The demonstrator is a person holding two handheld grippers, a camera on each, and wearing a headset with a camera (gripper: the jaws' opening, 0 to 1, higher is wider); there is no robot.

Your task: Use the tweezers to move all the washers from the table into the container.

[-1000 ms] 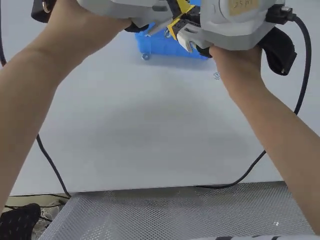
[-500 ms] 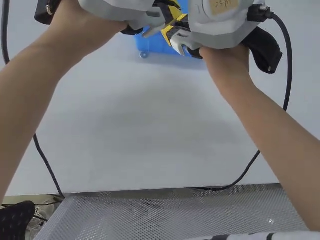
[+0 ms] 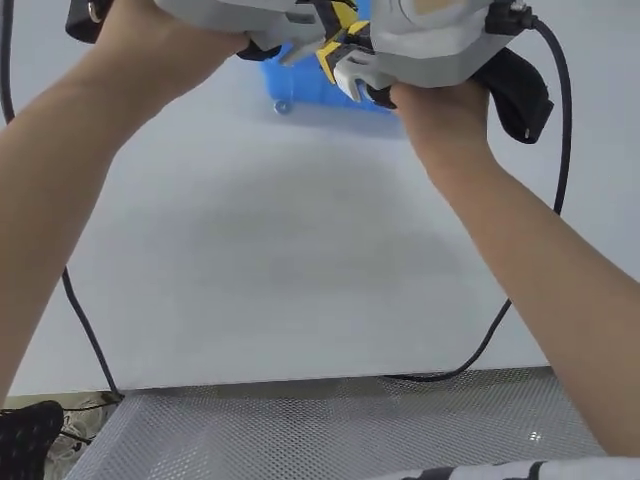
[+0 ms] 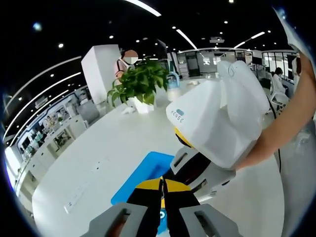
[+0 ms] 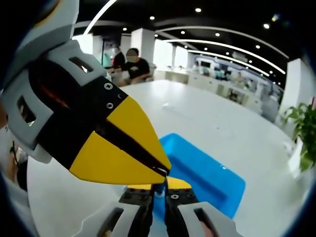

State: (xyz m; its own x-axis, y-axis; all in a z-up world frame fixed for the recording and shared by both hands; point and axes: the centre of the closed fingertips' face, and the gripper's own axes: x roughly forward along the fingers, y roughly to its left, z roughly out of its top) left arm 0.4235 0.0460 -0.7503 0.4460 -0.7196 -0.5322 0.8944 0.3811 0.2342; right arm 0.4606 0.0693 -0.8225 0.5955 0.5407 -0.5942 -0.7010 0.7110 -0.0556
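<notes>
1. Right now your left claw (image 4: 162, 191) has its yellow-tipped jaws pressed together, with only a hairline seam between them. I cannot tell whether anything thin is pinched there.
2. Your right claw (image 5: 159, 191) is narrow as well, its jaws almost meeting with a slim slit left between them.
3. Both claws are nose to nose: the left claw's tip comes in from the left and ends just beside the right claw's tip.
4. A blue rectangular plastic container (image 3: 310, 90) lies just past both tips and beneath them.
5. One small round metal washer (image 3: 283, 107) rests on the white table (image 3: 300, 260), outside the container's near wall, below the left claw and on your side of it.
6. A black cable (image 3: 555, 150) trails from the back of the right claw towards the table's near edge.
</notes>
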